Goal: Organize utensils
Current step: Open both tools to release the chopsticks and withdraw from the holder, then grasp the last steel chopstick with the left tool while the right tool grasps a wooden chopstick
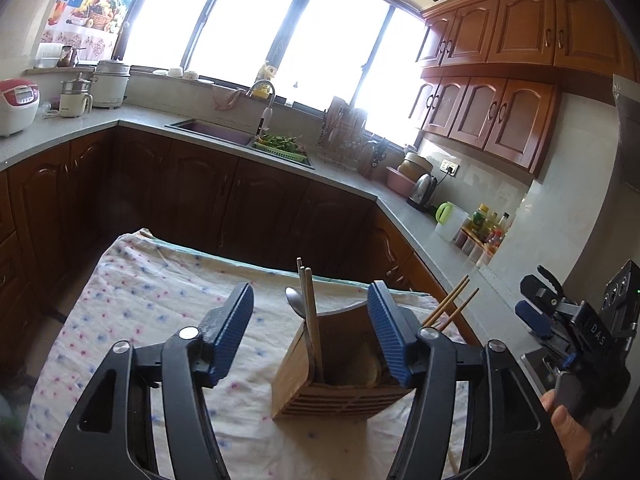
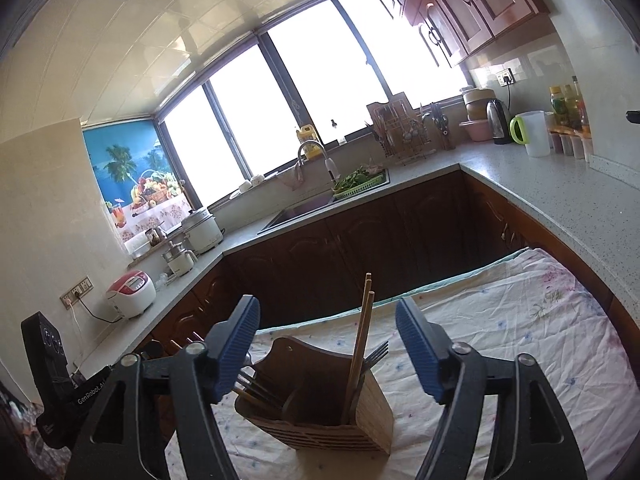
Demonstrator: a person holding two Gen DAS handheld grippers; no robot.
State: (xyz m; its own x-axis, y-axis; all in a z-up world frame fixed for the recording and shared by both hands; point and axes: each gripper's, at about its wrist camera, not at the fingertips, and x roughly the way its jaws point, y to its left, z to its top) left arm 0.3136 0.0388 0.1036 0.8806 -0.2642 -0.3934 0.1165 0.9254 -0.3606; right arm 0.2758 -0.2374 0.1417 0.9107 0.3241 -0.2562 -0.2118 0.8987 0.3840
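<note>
Left wrist: utensil holder [image 1: 340,364] between spread fingers [image 1: 230,332]

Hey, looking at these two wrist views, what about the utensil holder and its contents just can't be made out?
- Left wrist view: the right side of the wooden holder and the lower ends of the chopsticks behind it, hidden by the left gripper finger.
- Right wrist view: fork handles, hidden inside the holder.
- Both views: the holder's bottom contents, too dark.
- Neither view: any utensils lying on the tablecloth.

Windows [image 1: 256,28]: wide, blazing white daylight.
Cabinets [image 1: 516,28]: reddish wood above, dark doors below.
Counter [image 2: 552,192]: grey, wrapping the room.
Sink [image 1: 212,128]: under the windows.
</note>
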